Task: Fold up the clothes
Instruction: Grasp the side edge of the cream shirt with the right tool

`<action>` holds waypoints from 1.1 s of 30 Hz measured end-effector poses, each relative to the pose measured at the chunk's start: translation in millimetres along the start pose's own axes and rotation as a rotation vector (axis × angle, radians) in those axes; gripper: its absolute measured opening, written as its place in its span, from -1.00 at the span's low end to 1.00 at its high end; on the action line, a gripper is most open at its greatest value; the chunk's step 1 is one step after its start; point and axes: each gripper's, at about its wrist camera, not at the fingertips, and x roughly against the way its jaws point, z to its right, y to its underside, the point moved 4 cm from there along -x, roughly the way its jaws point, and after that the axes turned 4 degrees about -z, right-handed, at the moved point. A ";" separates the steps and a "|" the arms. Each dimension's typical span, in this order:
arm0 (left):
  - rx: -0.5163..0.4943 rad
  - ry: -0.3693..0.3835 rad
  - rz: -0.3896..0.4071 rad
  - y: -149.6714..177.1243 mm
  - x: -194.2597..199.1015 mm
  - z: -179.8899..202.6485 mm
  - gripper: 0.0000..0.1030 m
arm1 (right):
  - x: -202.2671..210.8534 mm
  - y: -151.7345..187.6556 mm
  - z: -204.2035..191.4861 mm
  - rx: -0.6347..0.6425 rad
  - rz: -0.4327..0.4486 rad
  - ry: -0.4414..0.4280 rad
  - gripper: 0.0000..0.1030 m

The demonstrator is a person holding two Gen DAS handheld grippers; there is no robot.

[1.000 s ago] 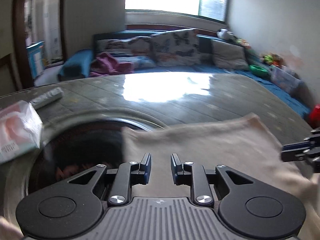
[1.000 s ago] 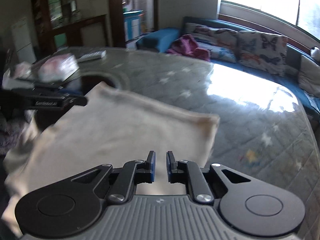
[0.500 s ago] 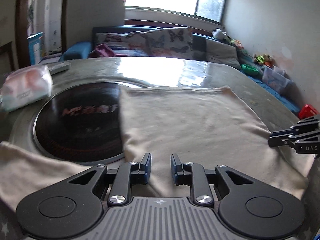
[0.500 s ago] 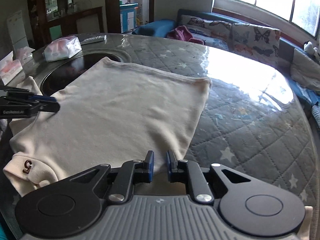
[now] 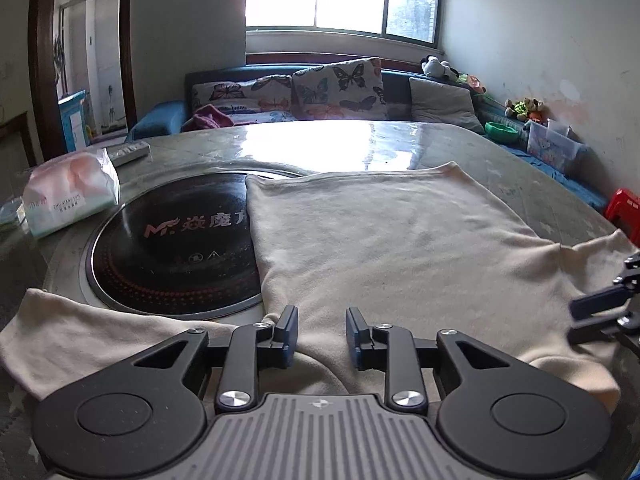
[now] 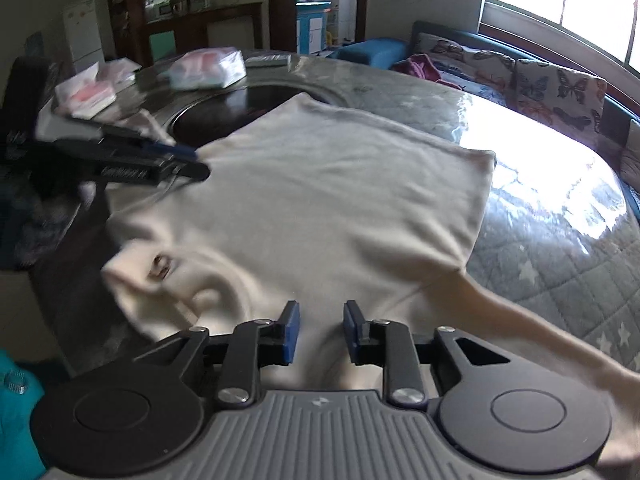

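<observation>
A cream T-shirt (image 5: 380, 240) lies spread flat on the round quilted table (image 5: 520, 168), its far left part over a black induction hob (image 5: 172, 248). My left gripper (image 5: 322, 336) is at the shirt's near edge by the left sleeve (image 5: 80, 332). Its jaws are opening, with cloth lying loose between them. My right gripper (image 6: 318, 332) is at the other shoulder of the T-shirt (image 6: 320, 200), next to the collar label (image 6: 160, 268). Its jaws are opening too, over slack cloth. Each gripper shows in the other's view: the right gripper (image 5: 600, 308), the left gripper (image 6: 192, 164).
A tissue pack (image 5: 68, 196) and a remote (image 5: 128, 152) lie at the table's far left, with more tissue packs (image 6: 88, 96) beyond. A sofa with butterfly cushions (image 5: 336, 88) runs behind the table. A red stool (image 5: 624, 208) stands on the right.
The shirt, blurred and in motion a second ago, has settled flat on the table. Both grippers drew back to its near edge. The right jaws have widened; the left jaws only slightly.
</observation>
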 end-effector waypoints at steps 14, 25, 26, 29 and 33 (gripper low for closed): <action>-0.058 0.120 0.022 -15.6 12.5 46.7 -0.36 | 50.9 46.0 82.0 -0.335 0.075 0.255 -0.49; -0.180 0.311 0.012 -16.2 8.1 128.1 -0.35 | 70.6 112.5 172.8 -0.686 0.097 0.491 -0.38; -0.189 0.317 0.007 -14.2 7.4 132.1 -0.35 | 71.4 115.3 177.0 -0.705 0.105 0.491 -0.38; -0.215 0.337 -0.007 -7.9 5.3 143.9 -0.35 | 71.1 120.9 186.8 -0.748 0.121 0.491 -0.38; -0.230 0.344 -0.022 -3.1 3.1 149.7 -0.35 | 69.1 122.6 190.4 -0.775 0.144 0.489 -0.38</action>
